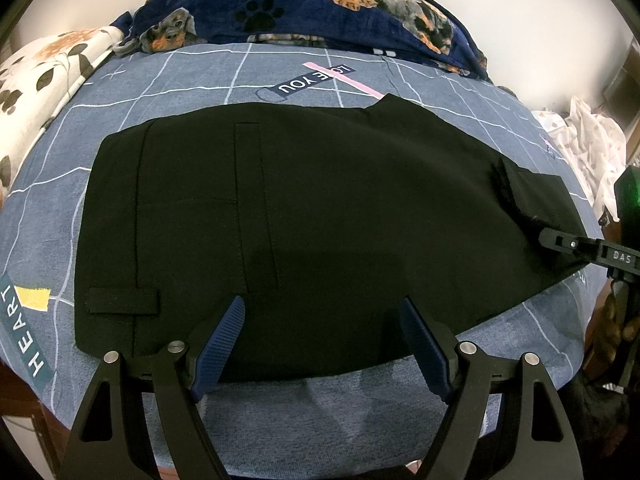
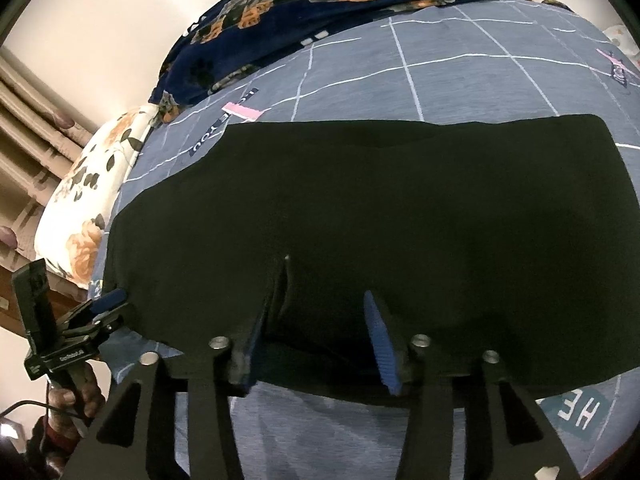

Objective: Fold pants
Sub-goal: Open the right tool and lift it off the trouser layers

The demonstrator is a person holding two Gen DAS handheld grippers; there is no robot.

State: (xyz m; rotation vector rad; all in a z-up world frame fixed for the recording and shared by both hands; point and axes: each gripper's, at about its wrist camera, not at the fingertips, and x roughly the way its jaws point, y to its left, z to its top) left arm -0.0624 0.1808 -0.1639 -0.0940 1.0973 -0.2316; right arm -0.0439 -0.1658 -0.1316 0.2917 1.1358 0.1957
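A bed takes up most of both views, covered by a grey-blue sheet (image 1: 192,80) crossed with thin white grid lines and printed labels reading "LOVE YOU" and "HEART"; a navy fleece blanket (image 1: 320,4) patterned with dogs and paw prints is bunched along the far edge; a white pillow (image 2: 88,196) with orange flowers lies at the corner; behind stands a plain pale wall (image 2: 112,12); beige patterned curtains (image 2: 28,128) hang beside it; a white dotted cloth (image 1: 592,148) lies crumpled at the bed's side.

Ahead of your left gripper (image 1: 322,312), open grid-lined blue bedsheet (image 1: 192,76) beyond the black pants (image 1: 320,200); farther ahead, a bunched navy dog-print blanket (image 1: 320,4) blocks you.
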